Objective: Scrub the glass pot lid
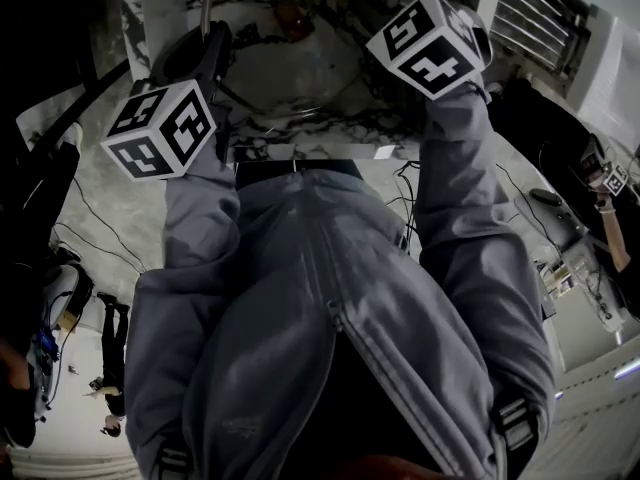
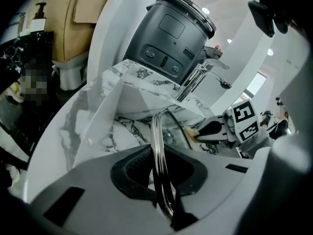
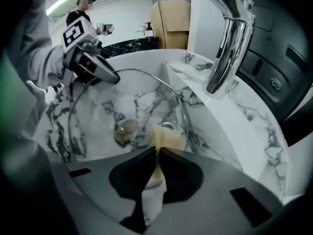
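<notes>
A person in a grey jacket point(image 1: 330, 308) leans over a marble sink point(image 3: 244, 116), a two-jaw gripper in each hand. The left gripper point(image 2: 159, 165) has its jaws nearly together, clamped on the thin metal rim of the glass pot lid point(image 2: 155, 126), which runs up edge-on between the dark pads. In the right gripper view the lid stands tilted inside the basin, its rim a wide arc and its knob point(image 3: 125, 131) low on the glass, with the left gripper biting the rim at the upper left. The right gripper point(image 3: 157, 153) has its jaws drawn together on a pale yellow sponge point(image 3: 165, 136), pinched so that its free end sticks out ahead of the tips. That end sits at the lower right of the glass, close to the rim; whether it actually presses the lid cannot be told. A chrome faucet point(image 3: 230, 48) curves over the basin's edge beside a dark grey appliance point(image 2: 171, 33), and another person point(image 3: 85, 6) stands in the background.
</notes>
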